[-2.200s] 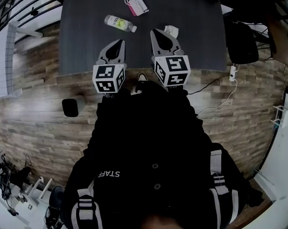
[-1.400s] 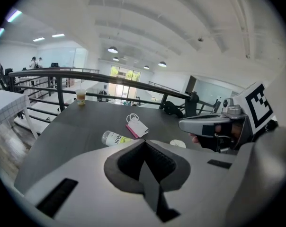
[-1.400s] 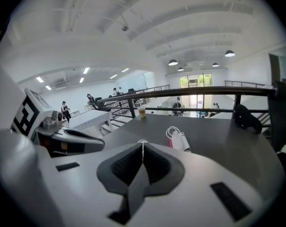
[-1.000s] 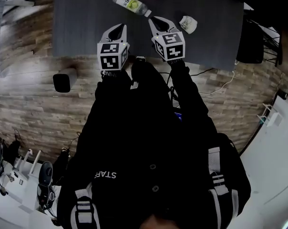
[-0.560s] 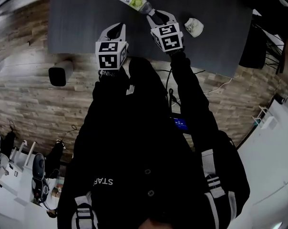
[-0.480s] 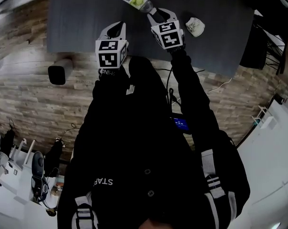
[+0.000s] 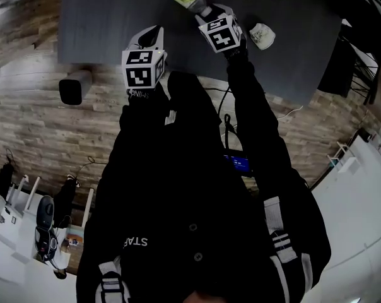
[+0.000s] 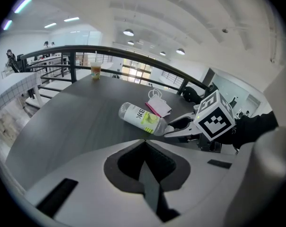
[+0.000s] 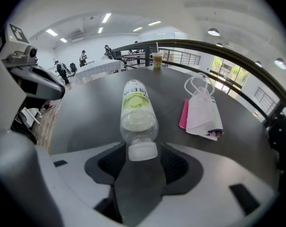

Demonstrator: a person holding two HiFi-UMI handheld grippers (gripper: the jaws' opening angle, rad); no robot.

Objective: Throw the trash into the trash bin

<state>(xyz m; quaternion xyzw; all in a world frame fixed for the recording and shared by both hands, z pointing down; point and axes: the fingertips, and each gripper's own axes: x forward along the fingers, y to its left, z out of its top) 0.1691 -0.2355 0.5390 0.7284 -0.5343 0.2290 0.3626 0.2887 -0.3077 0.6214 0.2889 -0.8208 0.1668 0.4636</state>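
Plastic bottle, green label illegible; black jacket reads "STAF".

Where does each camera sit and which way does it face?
Head view: on the person's head, looking steeply down at the table; shows torso, both arms, left gripper, right gripper.
Left gripper view: on the left gripper, facing across the table; shows its shut jaws and the right gripper.
Right gripper view: on the right gripper, facing along the bottle, its cap between jaws that have just been opening; left gripper at left.
Shared: all three show the bottle.
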